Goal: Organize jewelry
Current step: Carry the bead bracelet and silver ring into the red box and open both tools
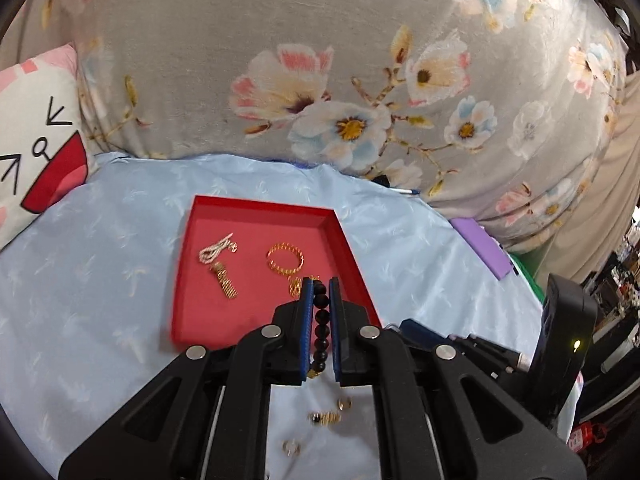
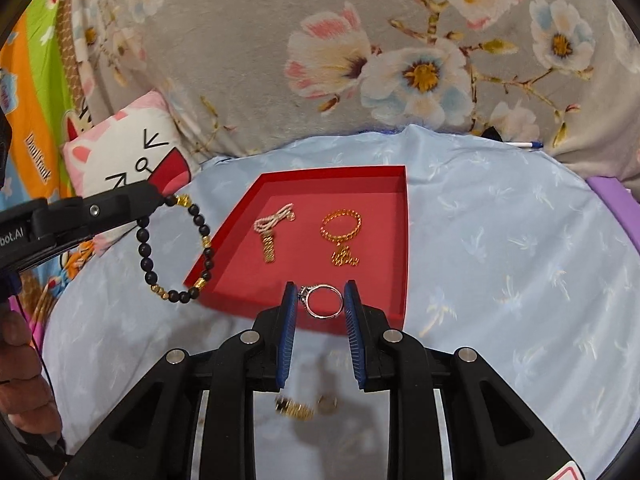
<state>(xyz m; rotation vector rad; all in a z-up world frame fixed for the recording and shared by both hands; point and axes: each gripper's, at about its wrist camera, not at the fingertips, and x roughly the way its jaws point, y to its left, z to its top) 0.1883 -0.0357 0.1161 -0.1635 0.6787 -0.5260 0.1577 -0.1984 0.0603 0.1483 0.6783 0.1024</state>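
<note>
A red tray lies on the light blue bedspread. In it are a gold bracelet, a pearl chain and small gold chains. My left gripper is shut on a black bead bracelet; in the right wrist view the bracelet hangs from it left of the tray. My right gripper is shut on a silver ring above the tray's near edge.
Loose gold pieces lie on the bedspread below the grippers. A floral grey blanket rises behind. A cat pillow is at the left, a purple object and a pen at the right.
</note>
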